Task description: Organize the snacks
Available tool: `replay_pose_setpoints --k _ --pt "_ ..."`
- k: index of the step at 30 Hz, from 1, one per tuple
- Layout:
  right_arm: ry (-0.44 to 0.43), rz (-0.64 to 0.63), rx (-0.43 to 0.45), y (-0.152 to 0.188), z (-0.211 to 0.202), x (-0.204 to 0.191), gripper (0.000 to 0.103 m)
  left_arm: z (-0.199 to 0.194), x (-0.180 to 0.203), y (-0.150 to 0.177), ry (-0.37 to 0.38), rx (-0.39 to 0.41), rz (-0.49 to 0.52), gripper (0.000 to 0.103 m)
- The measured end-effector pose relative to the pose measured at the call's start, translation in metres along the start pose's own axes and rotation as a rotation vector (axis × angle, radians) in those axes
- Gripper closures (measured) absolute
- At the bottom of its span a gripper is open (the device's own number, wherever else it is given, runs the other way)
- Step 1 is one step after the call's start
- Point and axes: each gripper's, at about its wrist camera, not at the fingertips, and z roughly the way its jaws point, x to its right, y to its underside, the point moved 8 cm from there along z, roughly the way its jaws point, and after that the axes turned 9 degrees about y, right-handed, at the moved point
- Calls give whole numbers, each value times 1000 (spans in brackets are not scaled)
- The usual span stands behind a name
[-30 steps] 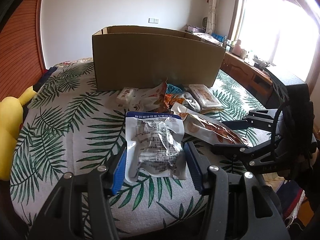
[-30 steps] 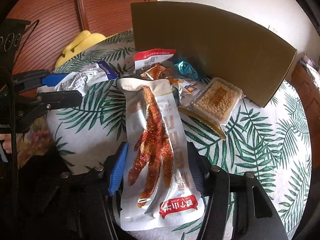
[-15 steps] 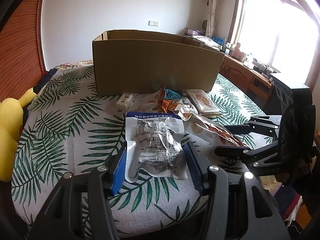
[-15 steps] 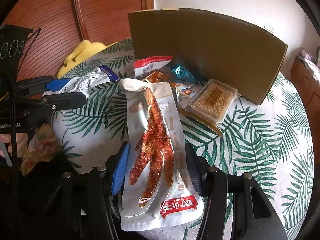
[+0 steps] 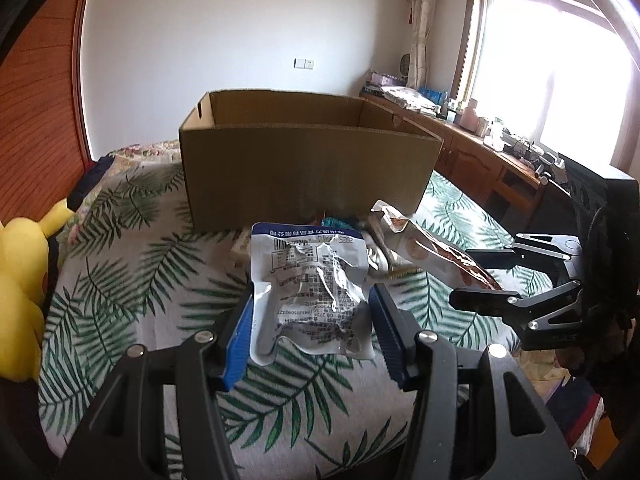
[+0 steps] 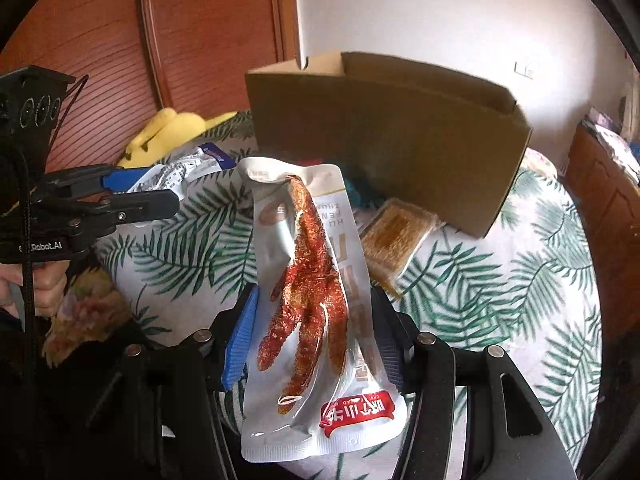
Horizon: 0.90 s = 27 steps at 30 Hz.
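Note:
My left gripper (image 5: 310, 332) is shut on a crumpled silver snack packet with a blue top edge (image 5: 310, 292) and holds it above the bed. My right gripper (image 6: 312, 336) is shut on a white pouch showing a red chicken foot (image 6: 312, 288), also lifted; that pouch shows at the right of the left wrist view (image 5: 436, 256). An open brown cardboard box (image 5: 304, 172) stands on the bed beyond both packets; in the right wrist view (image 6: 400, 132) its near wall faces me. More snacks lie in front of the box, including a clear pack of brown cake (image 6: 396, 236).
The bed has a palm-leaf cover (image 5: 132, 280). A yellow plush toy (image 5: 20, 280) lies at its left edge. A wooden wardrobe (image 6: 192, 40) stands behind. A wooden sideboard (image 5: 480, 152) with clutter runs under the window on the right.
Both grippers have risen with their packets. The view now looks over the box rim into its open top. The snack pile has dropped lower behind the held packets.

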Motion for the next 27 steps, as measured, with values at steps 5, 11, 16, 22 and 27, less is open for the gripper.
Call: replay_pose_setpoints --k 5,11,16,22,27 --pt "21 0 39 -17 -12 11 47 0 2 -24 2 26 22 49" --pt "44 0 82 -45 -24 21 47 -1 3 -57 -6 62 47 49" --pt "63 2 110 -66 -28 28 47 -2 0 -76 -17 83 62 49" --pt "91 5 134 -88 -27 37 47 2 -1 -97 -28 93 76 49" --pt "118 13 151 -105 -24 49 47 5 0 -117 -43 106 104 49"
